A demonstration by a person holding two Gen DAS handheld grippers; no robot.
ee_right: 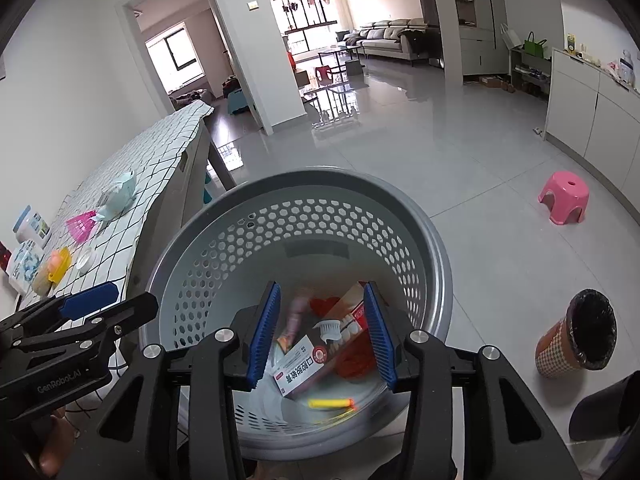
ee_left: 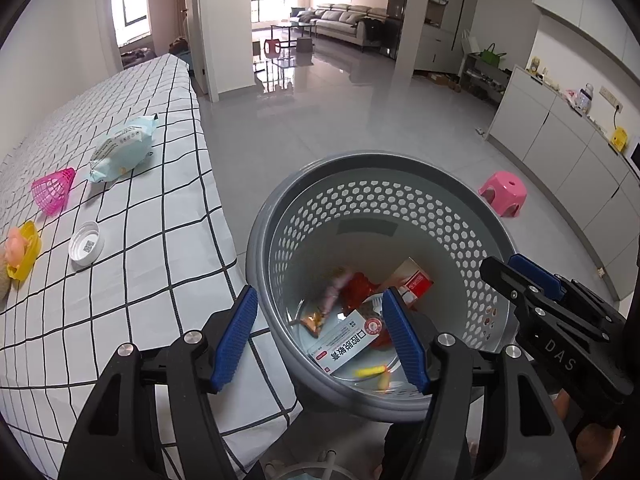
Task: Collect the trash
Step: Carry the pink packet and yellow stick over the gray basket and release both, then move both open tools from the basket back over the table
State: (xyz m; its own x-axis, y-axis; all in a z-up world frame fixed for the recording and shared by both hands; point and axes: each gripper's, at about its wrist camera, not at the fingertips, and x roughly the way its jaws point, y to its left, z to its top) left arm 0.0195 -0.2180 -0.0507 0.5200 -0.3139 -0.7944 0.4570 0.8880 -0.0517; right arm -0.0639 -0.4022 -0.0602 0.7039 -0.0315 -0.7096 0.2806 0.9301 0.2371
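Both grippers hang over the grey basket point(ee_right: 424, 240), left gripper point(ee_left: 320, 340) and right gripper point(ee_right: 322, 336) each with fingers spread and holding nothing. Down inside lie a white box point(ee_right: 298, 364) and a blurred yellow stick point(ee_right: 330, 403). A wipes pack point(ee_left: 122, 148) and white cap point(ee_left: 85, 243) sit on the tabletop point(ee_left: 160, 280), left.

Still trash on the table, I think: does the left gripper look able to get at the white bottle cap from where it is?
Probably yes. The left gripper is open and empty over the gray basket, and the white bottle cap lies alone on the checked tablecloth to its left, nothing covering it.
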